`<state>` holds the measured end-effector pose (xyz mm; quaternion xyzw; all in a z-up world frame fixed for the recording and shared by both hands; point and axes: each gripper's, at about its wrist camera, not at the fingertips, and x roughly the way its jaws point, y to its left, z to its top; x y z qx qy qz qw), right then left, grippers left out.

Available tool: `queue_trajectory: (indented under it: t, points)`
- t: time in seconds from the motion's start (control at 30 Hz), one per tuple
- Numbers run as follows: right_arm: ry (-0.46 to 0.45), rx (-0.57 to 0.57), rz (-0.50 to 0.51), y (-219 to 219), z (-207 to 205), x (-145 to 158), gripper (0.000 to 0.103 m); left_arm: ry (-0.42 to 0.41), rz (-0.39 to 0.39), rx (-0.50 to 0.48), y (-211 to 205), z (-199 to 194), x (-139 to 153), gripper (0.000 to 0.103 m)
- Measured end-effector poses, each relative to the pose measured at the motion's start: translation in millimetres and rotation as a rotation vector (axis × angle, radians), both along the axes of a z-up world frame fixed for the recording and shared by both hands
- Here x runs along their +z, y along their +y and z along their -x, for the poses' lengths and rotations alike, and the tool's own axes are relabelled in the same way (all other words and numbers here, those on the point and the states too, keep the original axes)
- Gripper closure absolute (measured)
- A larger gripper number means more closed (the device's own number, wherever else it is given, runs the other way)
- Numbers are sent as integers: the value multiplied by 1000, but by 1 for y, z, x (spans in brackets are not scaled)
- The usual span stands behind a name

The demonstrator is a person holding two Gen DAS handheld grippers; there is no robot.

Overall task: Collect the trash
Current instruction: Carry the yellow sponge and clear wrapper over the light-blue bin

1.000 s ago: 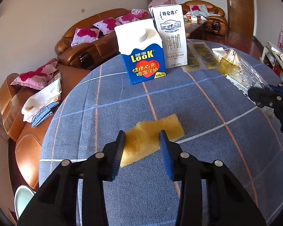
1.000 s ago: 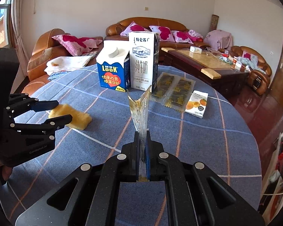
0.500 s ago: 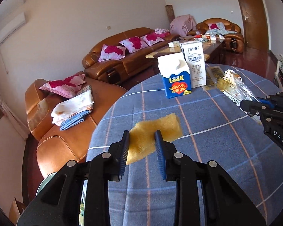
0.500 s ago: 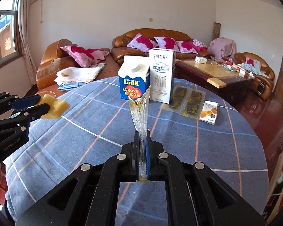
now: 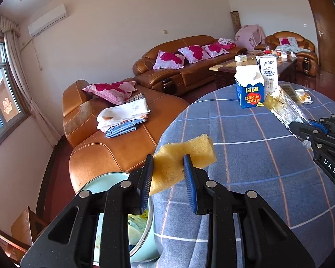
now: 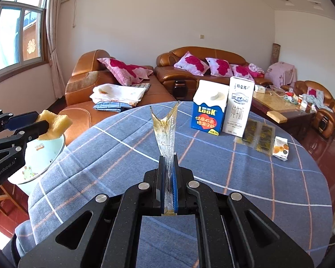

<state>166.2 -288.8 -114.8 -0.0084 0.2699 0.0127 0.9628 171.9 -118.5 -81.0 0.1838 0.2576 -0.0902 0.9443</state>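
One sponge (image 5: 182, 156) now above bin (image 5: 96, 182)

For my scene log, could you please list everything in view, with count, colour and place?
Porous sponge piece: 1, yellow, held above the table edge and bin.
Crinkled clear plastic wrapper: 1, clear with gold, held upright.
Plastic trash bin: 1, pale mint, beside the table.
Gable-top LOOK carton: 1, blue and white, far side of table.
Tall milk carton: 1, white, right of it.
Flat sachets: 2, dark with gold, by the cartons.
Small snack box: 1, white and orange, beside the sachets.
Checked tablecloth: 1, blue.
Leather sofas: brown, behind.
Left gripper: black, shut on sponge.
Right gripper: black, shut on wrapper.
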Motion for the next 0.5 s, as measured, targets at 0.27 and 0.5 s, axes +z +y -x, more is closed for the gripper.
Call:
queue_trajectory:
  t: [0.27,0.5]
  points:
    - [-22,59,15,29,-3,1,97,-10,0,57,27,5,2,76]
    - [-36,109,32,53,-8,6,97,-19,0,99,45,7,7,76]
